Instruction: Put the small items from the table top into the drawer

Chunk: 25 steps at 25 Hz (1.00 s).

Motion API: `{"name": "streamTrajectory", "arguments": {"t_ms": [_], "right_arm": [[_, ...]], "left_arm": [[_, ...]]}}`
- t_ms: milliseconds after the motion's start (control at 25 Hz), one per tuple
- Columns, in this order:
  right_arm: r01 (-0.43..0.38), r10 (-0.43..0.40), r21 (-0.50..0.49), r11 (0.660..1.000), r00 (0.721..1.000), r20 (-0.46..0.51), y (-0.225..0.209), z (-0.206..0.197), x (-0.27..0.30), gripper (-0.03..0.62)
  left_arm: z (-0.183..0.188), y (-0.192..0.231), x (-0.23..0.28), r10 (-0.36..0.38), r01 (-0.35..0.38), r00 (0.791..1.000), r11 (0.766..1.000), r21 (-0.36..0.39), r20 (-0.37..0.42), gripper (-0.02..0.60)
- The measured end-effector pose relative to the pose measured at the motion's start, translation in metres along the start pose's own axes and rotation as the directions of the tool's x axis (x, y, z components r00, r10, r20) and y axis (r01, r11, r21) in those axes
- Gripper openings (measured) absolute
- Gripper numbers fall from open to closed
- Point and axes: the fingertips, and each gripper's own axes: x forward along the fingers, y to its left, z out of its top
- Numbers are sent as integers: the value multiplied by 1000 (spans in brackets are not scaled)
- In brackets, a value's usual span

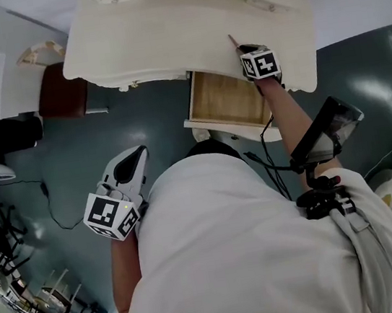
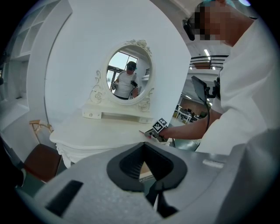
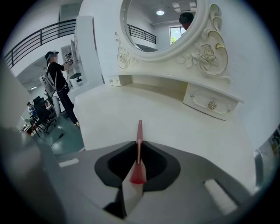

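My right gripper [image 1: 254,54] reaches over the near right part of the white dressing table top [image 1: 164,40], shut on a thin red stick [image 1: 232,40]. In the right gripper view the red stick [image 3: 139,135] juts forward from between the jaws of the right gripper [image 3: 138,166], just above the bare table top [image 3: 175,127]. Below the table's edge a wooden drawer [image 1: 228,100] stands open. My left gripper [image 1: 133,163] hangs low over the floor, left of my body, shut and holding nothing. Its own view shows the left gripper [image 2: 151,183] pointing at the table and the right gripper [image 2: 158,130].
An oval mirror [image 3: 162,22] with a small knobbed drawer [image 3: 212,105] stands at the table's back. A brown chair [image 1: 63,99] sits left of the table. Cables [image 1: 50,203] trail on the green floor. Another person [image 3: 57,74] stands far left.
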Motion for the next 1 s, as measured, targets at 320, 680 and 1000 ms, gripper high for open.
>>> {"name": "streamTrajectory", "arguments": {"t_ms": [320,680,1000], "right_arm": [[-14,14,11,1000,1000,16,35,-18,-31,44],[-19,19,3,1000,1000,-3,92,-52,-49,44],[-51,50,-10,999,998,-43,119,-79,-43,44]], "left_arm": [[-16,-6,-22,-43,43,999,999,14,-5,2],[-42,1,-56,-104,104,995,994,25,-5,2],[-57,8,-63,-116,116,993,993,12,-10,2]]}}
